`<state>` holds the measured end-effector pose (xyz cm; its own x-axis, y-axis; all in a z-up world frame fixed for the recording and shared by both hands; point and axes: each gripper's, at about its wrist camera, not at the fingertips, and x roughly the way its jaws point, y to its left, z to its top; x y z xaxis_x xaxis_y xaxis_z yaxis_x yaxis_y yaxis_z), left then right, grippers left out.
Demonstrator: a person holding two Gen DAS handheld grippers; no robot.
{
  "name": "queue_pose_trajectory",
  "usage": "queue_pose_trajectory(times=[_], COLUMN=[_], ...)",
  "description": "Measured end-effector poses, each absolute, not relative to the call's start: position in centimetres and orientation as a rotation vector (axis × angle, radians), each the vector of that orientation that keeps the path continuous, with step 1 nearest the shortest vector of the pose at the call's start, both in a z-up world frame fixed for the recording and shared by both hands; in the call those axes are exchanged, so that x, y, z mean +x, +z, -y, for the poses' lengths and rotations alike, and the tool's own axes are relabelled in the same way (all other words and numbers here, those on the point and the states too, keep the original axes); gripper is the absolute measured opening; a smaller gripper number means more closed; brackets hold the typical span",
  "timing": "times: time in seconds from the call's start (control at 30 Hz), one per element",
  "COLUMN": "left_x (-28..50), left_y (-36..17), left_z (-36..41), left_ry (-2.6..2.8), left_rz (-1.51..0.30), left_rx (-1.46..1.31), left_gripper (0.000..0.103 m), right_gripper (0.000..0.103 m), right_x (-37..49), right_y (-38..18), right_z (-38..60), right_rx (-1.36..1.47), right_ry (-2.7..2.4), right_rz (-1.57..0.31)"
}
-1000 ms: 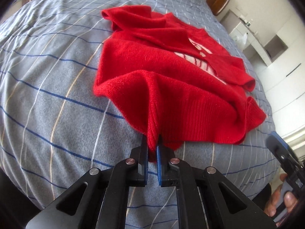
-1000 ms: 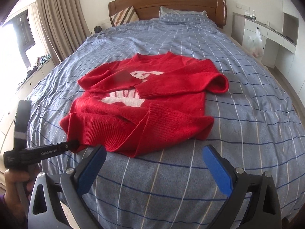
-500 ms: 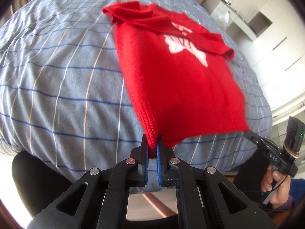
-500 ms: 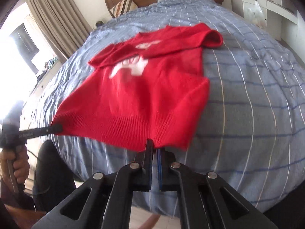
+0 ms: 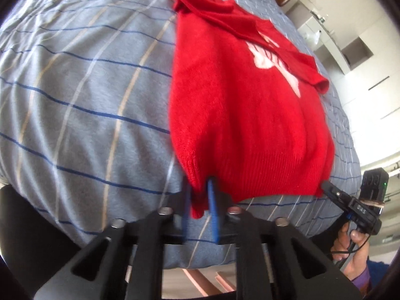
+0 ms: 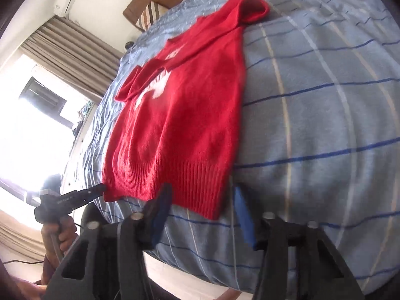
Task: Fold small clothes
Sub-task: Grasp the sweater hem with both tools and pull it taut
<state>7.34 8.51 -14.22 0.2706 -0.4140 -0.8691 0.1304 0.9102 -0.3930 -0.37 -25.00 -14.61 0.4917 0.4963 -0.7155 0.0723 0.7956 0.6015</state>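
Note:
A red knit sweater (image 5: 240, 105) with a white front motif lies stretched flat on the blue checked bed, both sleeves folded across the chest. It also shows in the right wrist view (image 6: 185, 115). My left gripper (image 5: 200, 200) has its jaws slightly parted, with the sweater's left hem corner hanging between them. My right gripper (image 6: 202, 200) is open, with the right hem corner lying loose between its blue pads (image 6: 241, 202). Each gripper appears at the opposite hem corner in the other view, the right one (image 5: 332, 190) and the left one (image 6: 97, 190).
The bed (image 5: 75, 100) fills both views, and its near edge drops off just under the grippers. A wooden headboard and a striped pillow (image 6: 147, 16) are at the far end. Curtains and a bright window (image 6: 37, 130) are on the left, white shelves (image 5: 350, 50) on the right.
Both grippers pulled the hem toward the bed's near edge, which flattened the sweater. The right gripper then opened and let go of its corner. The left jaws have parted a little.

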Motion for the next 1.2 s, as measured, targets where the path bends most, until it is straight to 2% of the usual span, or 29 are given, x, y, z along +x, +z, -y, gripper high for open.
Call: queue_pose_trajectory(times=[0.03,0.27,0.5,1.2], left_x=[7.2,5.4,6.2,5.1], left_y=[-14.3,-12.9,-16.0,-16.5], left_z=[-8.0,-11.2,-9.2,-7.4], left_ry=[-0.36,-0.263,-0.188,-0.137], left_rz=[-1.239,-1.186,-1.194,-1.122], left_rx=[-0.235,-0.205,-0.1,-0.027], left_gripper=[0.003,0.001,0.001,0.003], right_gripper=[0.004,0.003,0.003,0.004], right_x=[0.2,-3.4,-1.5,-2.6], right_y=[-15.1,-11.0,-16.1,-16.2], right_z=[24.5,26.0,25.1,23.3], right_rx=[0.615,0.445,0.382,0.262], right_ry=[0.28,0.112,0.037,-0.024], right_rz=[-1.062,-1.07,-1.147,-1.047])
